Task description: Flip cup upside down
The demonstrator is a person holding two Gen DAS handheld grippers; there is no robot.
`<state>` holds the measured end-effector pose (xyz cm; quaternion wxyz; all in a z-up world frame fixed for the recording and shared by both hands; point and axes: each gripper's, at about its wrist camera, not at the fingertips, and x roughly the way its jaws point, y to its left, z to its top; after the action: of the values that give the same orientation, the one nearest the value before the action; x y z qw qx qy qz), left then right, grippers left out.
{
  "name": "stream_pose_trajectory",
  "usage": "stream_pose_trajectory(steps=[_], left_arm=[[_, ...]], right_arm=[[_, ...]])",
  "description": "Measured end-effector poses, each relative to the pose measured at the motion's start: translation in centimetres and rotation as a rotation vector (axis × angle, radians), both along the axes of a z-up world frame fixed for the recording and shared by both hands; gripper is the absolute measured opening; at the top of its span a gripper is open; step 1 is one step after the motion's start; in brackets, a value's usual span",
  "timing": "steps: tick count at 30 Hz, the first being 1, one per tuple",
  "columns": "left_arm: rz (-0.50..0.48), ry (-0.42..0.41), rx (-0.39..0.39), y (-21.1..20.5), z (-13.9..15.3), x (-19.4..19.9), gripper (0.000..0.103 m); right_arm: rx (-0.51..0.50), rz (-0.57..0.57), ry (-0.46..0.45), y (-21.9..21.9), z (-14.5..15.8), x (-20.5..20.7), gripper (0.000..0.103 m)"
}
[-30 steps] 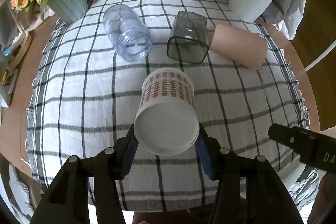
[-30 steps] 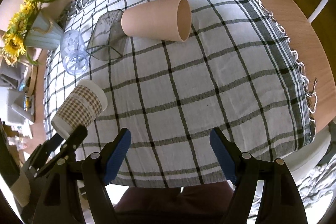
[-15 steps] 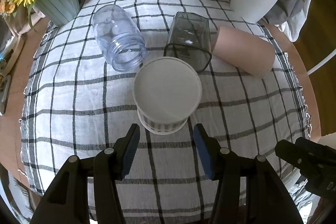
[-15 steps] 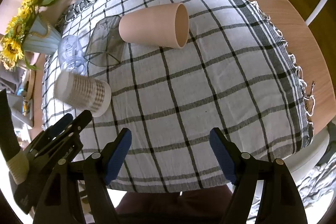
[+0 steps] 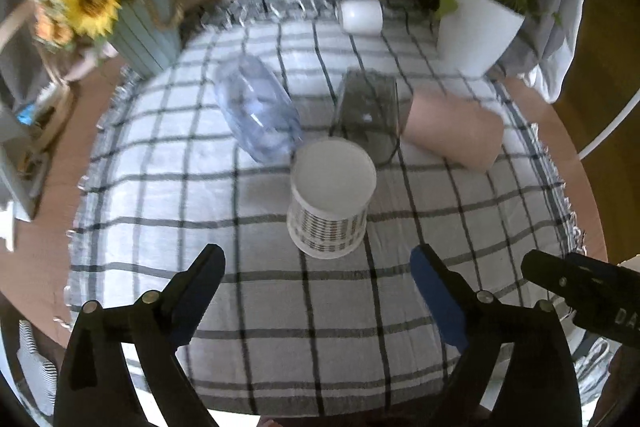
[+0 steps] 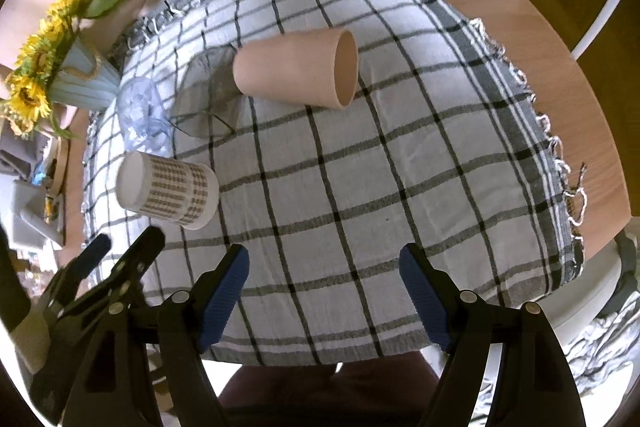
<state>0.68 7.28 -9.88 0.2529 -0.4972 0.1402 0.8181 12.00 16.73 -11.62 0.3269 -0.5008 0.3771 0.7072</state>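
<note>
A white paper cup with a brown check pattern (image 5: 331, 201) stands upside down on the checked tablecloth, base up; it also shows in the right wrist view (image 6: 168, 190). My left gripper (image 5: 318, 267) is open and empty, a little short of the cup, not touching it. It shows in the right wrist view (image 6: 124, 247) at lower left. My right gripper (image 6: 324, 267) is open and empty over the cloth's near part. Its tip shows in the left wrist view (image 5: 560, 279).
A clear plastic jar (image 5: 256, 111), a dark tumbler (image 5: 368, 111) and a tan cup (image 6: 296, 71) lie on their sides behind the paper cup. A sunflower pot (image 5: 148, 27), a white plant pot (image 5: 476, 31) and a small white cylinder (image 5: 360, 15) stand along the far edge.
The left gripper turned the paper cup base up, set it on the cloth, opened wide and drew back from it. The right gripper has barely moved.
</note>
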Motion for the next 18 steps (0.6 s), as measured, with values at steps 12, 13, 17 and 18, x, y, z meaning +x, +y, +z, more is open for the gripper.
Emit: stream_pose_trajectory(steps=[12,13,17,18], left_arm=[[0.071,0.249,0.011,-4.3,7.1,2.4,0.103],[0.074,0.257,0.017,-4.6,7.5,2.6,0.103],[0.079,0.289,0.047,-6.1,8.5,3.4,0.103],[0.083,0.297,0.046,-6.3,8.6,3.5,0.103]], right_arm=[[0.345,0.08,0.117,-4.8,8.3,-0.1,0.091],[0.376,0.078,0.128,-5.3,8.9,-0.1,0.092],[0.468,0.078,0.165,-7.0,10.8,-0.1,0.097],[0.48,0.083,0.169,-7.4,11.1,-0.2,0.097]])
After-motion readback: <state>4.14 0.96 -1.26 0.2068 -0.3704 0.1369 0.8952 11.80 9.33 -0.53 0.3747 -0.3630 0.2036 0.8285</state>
